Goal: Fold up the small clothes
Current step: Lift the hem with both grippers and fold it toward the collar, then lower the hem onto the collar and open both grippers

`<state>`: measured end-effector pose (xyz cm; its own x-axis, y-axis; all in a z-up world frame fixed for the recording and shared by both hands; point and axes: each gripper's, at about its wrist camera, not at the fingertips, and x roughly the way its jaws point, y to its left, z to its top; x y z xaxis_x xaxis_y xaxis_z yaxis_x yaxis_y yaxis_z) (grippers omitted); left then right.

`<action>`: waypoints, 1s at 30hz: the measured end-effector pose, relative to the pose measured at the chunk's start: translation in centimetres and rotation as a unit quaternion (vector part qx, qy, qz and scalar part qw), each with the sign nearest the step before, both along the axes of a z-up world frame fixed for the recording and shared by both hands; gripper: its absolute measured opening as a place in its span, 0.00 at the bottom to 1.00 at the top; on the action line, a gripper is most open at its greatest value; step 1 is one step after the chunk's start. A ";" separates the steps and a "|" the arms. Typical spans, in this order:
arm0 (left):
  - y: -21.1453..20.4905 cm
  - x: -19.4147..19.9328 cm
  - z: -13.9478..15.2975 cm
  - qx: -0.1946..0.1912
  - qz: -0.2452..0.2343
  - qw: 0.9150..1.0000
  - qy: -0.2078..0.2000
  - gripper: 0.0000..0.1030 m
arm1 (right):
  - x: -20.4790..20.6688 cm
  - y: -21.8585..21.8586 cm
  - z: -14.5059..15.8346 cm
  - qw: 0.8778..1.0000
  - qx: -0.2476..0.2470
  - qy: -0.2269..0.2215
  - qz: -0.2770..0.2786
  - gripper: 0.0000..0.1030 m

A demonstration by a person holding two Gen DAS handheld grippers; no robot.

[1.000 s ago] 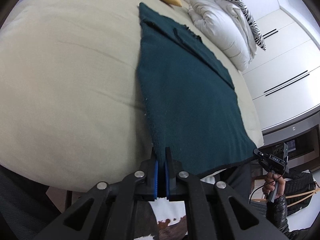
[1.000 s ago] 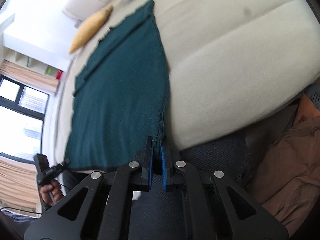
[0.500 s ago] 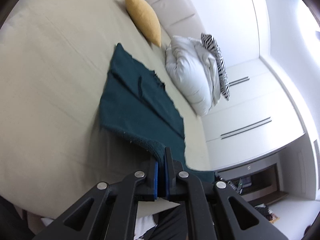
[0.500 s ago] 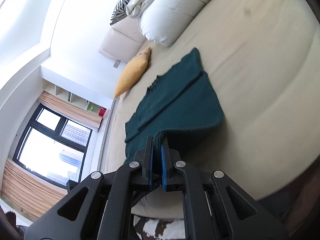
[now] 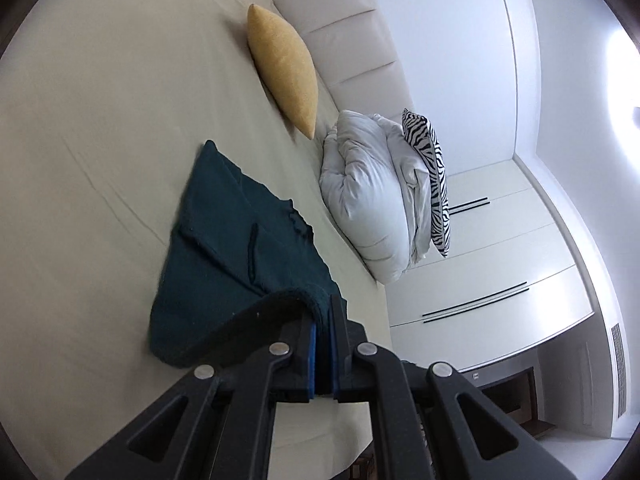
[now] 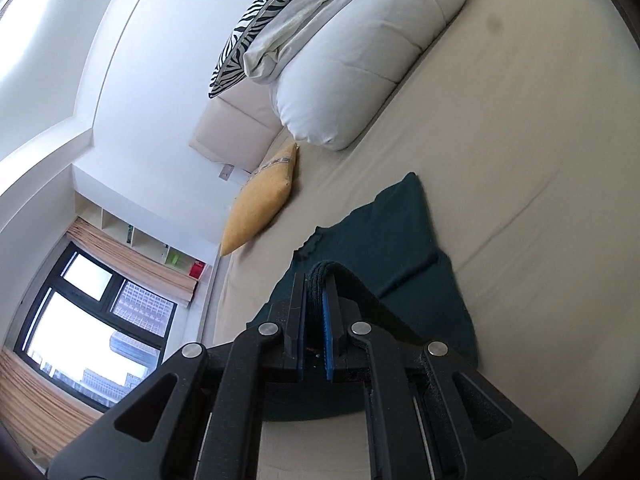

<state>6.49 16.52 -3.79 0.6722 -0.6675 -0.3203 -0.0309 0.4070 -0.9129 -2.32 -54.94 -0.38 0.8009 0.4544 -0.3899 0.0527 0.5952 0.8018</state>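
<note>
Here, L gripper [image 5: 323, 322] is pressed tight on a rolled hem of the dark teal garment [image 5: 224, 248], blue pads pinching the knit w/ no gap showing. R gripper [image 6: 314, 300] likewise pinches a thick bunched edge of the same garment btwn its blue pads. Garment lies on the beige bed [image 5: 100, 120], its near edge lifted & curled over toward the far part, which sits flat on the sheet. Beyond it: yellow cushion [image 5: 284, 68] leaning at the headboard [image 5: 344, 36], white duvet bundle [image 5: 368, 196] beside it, zebra-print pillow [image 5: 434, 176] against the duvet. R wrist view also shows a window [image 6: 88, 328] w/ tan curtains.
</note>
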 end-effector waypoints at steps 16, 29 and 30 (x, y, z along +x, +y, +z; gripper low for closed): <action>0.6 13.5 -3.5 0.002 0.021 0.999 0.035 0.05 | 17.2 1.2 -3.0 0.998 -0.035 0.044 -0.022 0.05; 0.7 23.5 -10.7 0.048 0.036 0.991 0.119 0.13 | 29.1 0.5 -10.3 0.990 -0.057 0.121 -0.042 0.09; 0.8 23.9 -11.2 0.048 0.038 0.990 0.127 0.22 | 29.6 0.2 -10.8 0.989 -0.056 0.125 -0.049 0.09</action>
